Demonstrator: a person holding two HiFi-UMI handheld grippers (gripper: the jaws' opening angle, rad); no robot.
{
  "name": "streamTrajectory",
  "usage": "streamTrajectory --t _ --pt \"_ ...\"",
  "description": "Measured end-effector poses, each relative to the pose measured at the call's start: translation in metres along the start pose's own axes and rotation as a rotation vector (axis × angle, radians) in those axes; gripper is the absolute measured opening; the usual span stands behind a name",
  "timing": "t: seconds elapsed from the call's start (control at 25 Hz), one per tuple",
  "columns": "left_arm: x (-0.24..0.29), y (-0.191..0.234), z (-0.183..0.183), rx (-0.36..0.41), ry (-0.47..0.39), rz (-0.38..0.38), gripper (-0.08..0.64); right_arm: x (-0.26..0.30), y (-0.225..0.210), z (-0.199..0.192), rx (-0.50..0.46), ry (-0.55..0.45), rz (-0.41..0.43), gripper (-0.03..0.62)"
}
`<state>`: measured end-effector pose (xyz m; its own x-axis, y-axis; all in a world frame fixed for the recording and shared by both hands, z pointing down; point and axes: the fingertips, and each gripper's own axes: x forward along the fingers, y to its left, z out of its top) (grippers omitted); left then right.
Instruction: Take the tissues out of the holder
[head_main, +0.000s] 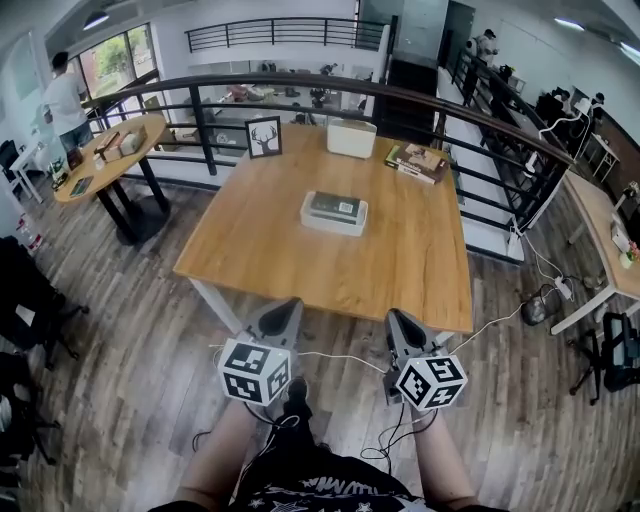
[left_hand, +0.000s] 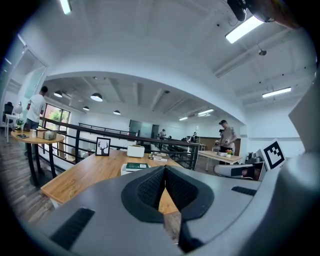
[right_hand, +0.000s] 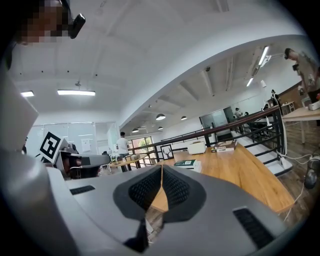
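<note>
- Head view: the left gripper (head_main: 285, 308) and right gripper (head_main: 397, 320) hung at the near edge of the wooden table (head_main: 260, 250), well short of the tissue holder (head_main: 334, 212) at its middle.
- Left gripper view: jaws pressed together, empty.
- Right gripper view: jaws likewise pressed together, empty.

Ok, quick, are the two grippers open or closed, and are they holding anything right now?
The grey left gripper: closed, holding nothing.
The grey right gripper: closed, holding nothing.
</note>
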<state>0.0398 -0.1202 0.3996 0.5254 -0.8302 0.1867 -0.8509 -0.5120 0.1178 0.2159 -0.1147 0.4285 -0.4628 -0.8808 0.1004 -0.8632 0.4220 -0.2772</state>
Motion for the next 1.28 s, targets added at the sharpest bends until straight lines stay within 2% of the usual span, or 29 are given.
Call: streamTrajectory --t 0.28,0.64,0.88,1.28 --pt "0.055 0.033 0.007 -0.013 0.014 -0.022 0.012 0.051 -0.021 0.004 0.008 0.016 -0.015 0.017" --pt "0.131 0.099 0.020 -0.045 0.033 -0.017 0.012 0.139 -0.057 0.023 0.013 0.024 -0.039 0.017" --pt "0.177 0.130 0.029 -0.024 0.073 -0.066 0.012 0.193 -0.069 0.027 0.010 0.061 -0.056 0.017" --pt "0.239 0.202 0.039 -0.044 0.082 -0.097 0.012 0.291 -0.080 0.038 0.001 0.062 -0.073 0.017"
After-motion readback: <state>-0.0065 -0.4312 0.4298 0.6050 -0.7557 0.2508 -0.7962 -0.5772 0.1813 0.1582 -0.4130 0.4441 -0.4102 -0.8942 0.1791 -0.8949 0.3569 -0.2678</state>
